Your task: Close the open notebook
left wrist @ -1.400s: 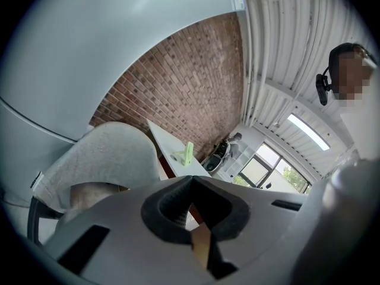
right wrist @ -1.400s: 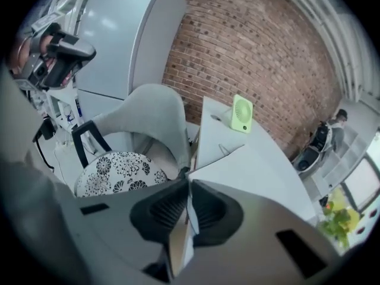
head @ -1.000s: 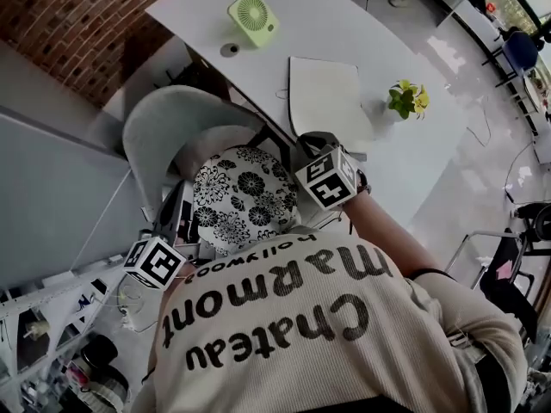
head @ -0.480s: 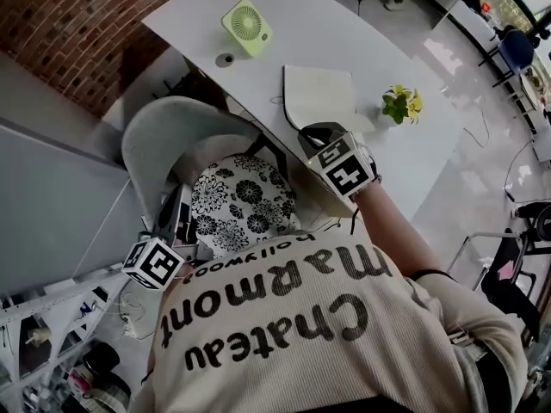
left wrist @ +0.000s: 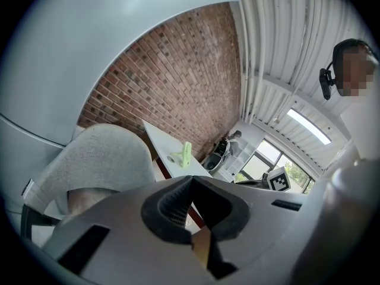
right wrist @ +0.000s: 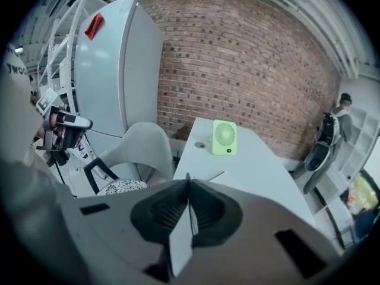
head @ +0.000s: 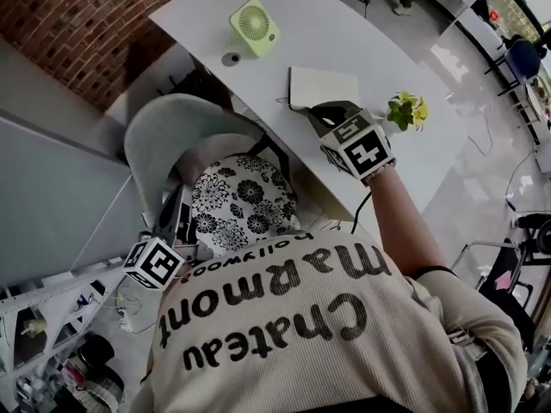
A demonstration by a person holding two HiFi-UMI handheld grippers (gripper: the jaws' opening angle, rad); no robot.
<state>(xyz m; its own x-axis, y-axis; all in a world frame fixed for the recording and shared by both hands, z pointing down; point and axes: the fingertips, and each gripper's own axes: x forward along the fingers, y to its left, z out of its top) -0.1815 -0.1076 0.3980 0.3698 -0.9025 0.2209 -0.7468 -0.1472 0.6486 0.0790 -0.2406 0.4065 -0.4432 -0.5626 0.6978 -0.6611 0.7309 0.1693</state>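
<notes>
Fingers [right wrist: 163, 215] of right gripper [head: 317, 110] pinch notebook [head: 325, 85] sheet (left gripper [left wrist: 191, 180] closed).

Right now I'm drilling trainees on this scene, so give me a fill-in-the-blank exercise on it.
1. The fan on the table is ___ in colour.
2. The right gripper is shut on a sheet of the ___.
3. The wall behind the table is made of ___.
Missing words: green; notebook; brick.
</notes>
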